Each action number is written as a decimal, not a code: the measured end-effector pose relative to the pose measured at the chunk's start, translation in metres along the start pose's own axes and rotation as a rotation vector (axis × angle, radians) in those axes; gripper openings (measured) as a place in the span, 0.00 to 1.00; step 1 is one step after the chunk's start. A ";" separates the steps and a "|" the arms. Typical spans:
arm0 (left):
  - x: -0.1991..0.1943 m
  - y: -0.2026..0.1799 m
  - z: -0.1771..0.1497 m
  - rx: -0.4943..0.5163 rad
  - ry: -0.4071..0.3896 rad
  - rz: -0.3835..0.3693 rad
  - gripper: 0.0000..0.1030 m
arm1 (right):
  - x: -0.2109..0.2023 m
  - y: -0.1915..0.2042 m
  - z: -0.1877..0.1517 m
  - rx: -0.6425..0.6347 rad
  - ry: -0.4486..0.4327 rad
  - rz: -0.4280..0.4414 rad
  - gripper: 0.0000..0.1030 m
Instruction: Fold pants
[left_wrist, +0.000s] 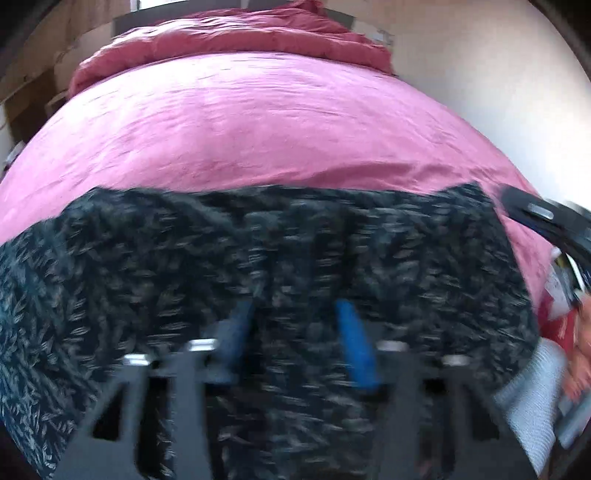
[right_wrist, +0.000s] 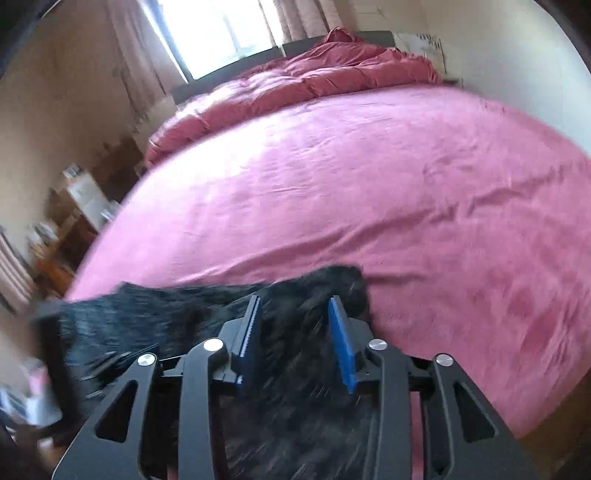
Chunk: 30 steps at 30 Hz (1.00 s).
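The pants (left_wrist: 258, 258) are dark with a light leaf print and lie across the near edge of a pink bed (left_wrist: 258, 122). My left gripper (left_wrist: 291, 317) is open just above the pants, blue pads apart, nothing between them. In the right wrist view the pants (right_wrist: 177, 317) show as a dark, blurred mass. My right gripper (right_wrist: 295, 314) is open over their right end, fabric showing in the gap between the pads. The right gripper's body shows at the right edge of the left wrist view (left_wrist: 546, 221).
A bunched red duvet (right_wrist: 314, 74) lies at the head of the bed below a bright window (right_wrist: 218, 33). Cluttered shelves (right_wrist: 81, 206) stand left of the bed. A pale wall (left_wrist: 480, 74) runs along its right side. Pink sheet stretches beyond the pants.
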<state>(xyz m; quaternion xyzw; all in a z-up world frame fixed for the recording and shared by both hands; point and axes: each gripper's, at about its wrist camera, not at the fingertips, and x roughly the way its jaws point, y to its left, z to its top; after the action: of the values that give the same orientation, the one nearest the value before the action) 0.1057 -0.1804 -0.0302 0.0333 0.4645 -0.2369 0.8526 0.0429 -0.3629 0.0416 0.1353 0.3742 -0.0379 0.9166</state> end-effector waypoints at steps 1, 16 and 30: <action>-0.002 -0.004 0.000 0.010 -0.003 0.008 0.18 | 0.012 0.002 0.004 -0.028 0.014 -0.042 0.34; -0.022 0.008 -0.031 -0.001 -0.097 0.066 0.32 | 0.055 -0.018 -0.004 0.104 0.034 0.030 0.34; -0.077 0.094 -0.073 -0.198 -0.115 0.101 0.63 | 0.040 0.064 -0.067 0.017 0.078 0.275 0.34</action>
<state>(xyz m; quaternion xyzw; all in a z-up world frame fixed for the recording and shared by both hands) 0.0547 -0.0477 -0.0245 -0.0414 0.4336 -0.1483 0.8879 0.0373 -0.2819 -0.0177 0.1944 0.3871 0.0902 0.8968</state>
